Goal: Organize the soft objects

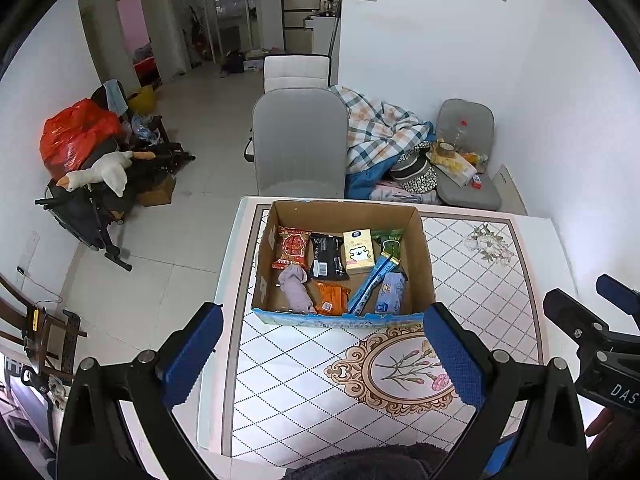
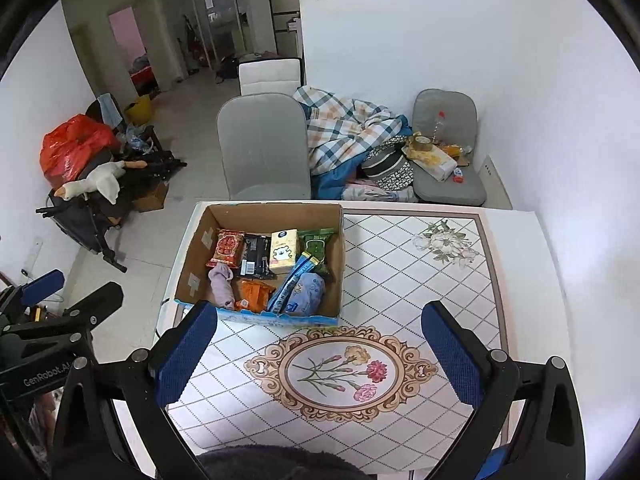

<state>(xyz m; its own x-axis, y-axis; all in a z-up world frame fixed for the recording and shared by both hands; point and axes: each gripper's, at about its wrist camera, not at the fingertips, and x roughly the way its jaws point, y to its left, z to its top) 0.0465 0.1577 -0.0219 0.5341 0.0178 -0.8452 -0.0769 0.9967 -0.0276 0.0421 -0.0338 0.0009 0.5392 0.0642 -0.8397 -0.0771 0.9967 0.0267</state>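
Observation:
A cardboard box (image 1: 426, 264) (image 2: 192, 256) stands at the far left of the patterned table. It holds several soft packs: a red snack pack (image 1: 291, 247) (image 2: 227, 248), a black pack (image 1: 327, 256), a yellow tissue pack (image 1: 358, 255) (image 2: 284, 250), a green wipes pack (image 2: 316, 245), an orange pack (image 1: 331, 298), a blue tube pack (image 1: 370, 286), a light blue pack (image 1: 390, 293) (image 2: 305, 290) and a rolled mauve cloth (image 1: 296, 286) (image 2: 222, 285). My left gripper (image 1: 324, 354) is open and empty, above the table short of the box. My right gripper (image 2: 320, 354) is open and empty over the flower medallion.
A grey chair (image 1: 300, 144) stands behind the table. A plaid blanket (image 1: 380, 128) and a second cluttered chair (image 1: 466, 160) are at the back right. A stroller with a plush goose (image 1: 100, 172) and red bag (image 1: 76, 136) is at the left.

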